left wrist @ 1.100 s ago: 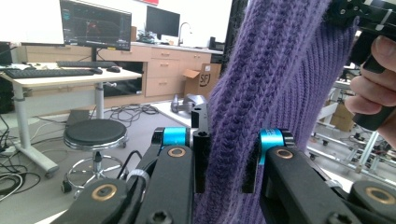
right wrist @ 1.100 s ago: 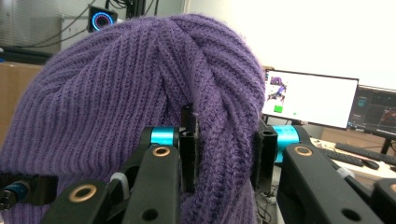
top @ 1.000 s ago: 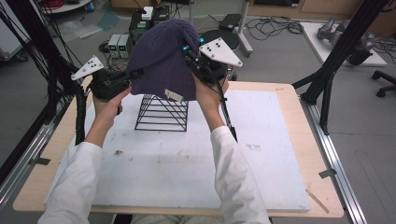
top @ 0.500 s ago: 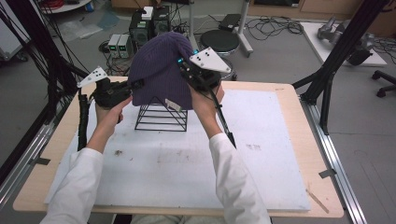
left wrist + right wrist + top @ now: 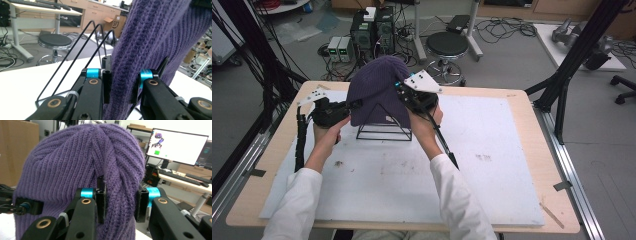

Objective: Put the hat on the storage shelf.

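A: Where's your purple knit hat [image 5: 374,90]?

B: You hold it up over the black wire rack [image 5: 384,131], which stands on the white mat [image 5: 492,165] at the far part of the table [image 5: 522,100]. The hat's lower edge hangs down around the rack's top.

A: And your grippers?

B: Your left gripper [image 5: 120,86] is clamped on a fold of the knit at the hat's left side. Your right gripper [image 5: 121,203] pinches a thick ribbed fold at its right side. In both, the jaws press the fabric from either side.
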